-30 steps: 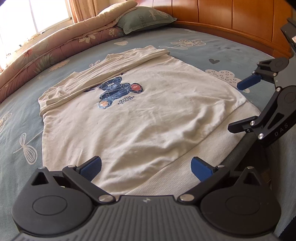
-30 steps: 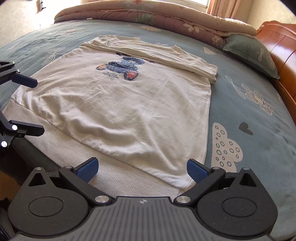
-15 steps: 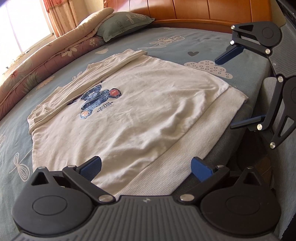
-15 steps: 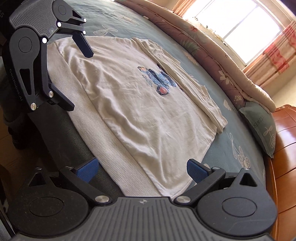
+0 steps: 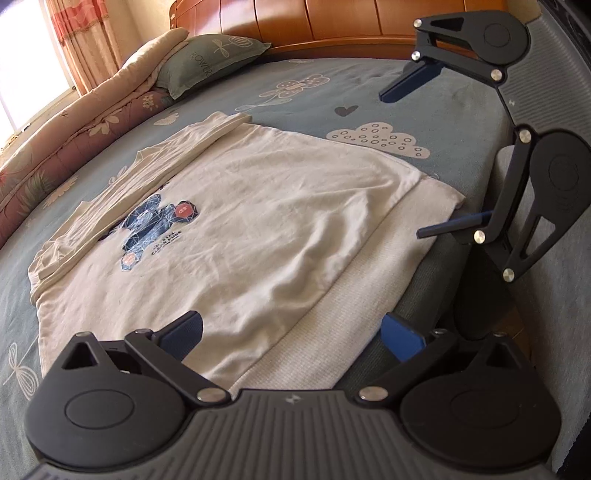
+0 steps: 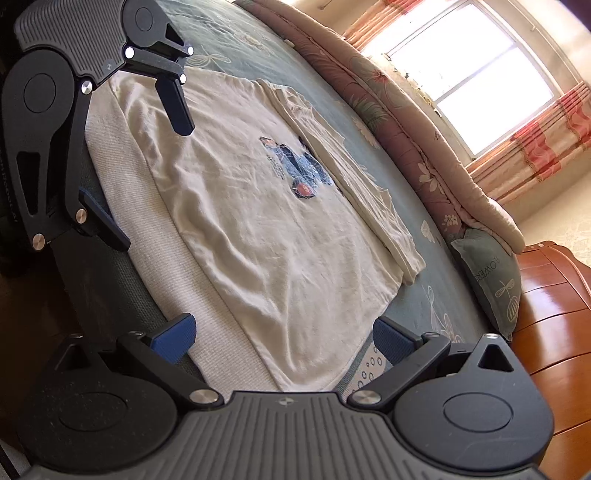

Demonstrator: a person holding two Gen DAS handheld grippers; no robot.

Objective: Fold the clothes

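Shirt (image 5: 258, 221): spread flat on bed (image 5: 424, 103), sleeves folded in.
Tongs: left tongs (image 5: 291, 334), right tongs (image 6: 282, 338) gape empty above hem, ready to pinch.

A cream bear-print T-shirt (image 5: 258, 221), a green pillow (image 5: 210, 62) and a rolled floral quilt (image 5: 74, 136) are lying on a blue-sheeted bed (image 5: 424, 110).

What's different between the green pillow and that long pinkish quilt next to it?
The pillow is small, grey-green, and printed with the word FLOWER and a dragonfly; the quilt is far longer, pink with a leaf and blossom pattern and a cream lining. The pillow leans by the wooden headboard, while the quilt is rolled along the window side of the bed. Both sit at the bed's edge, apart from the shirt.
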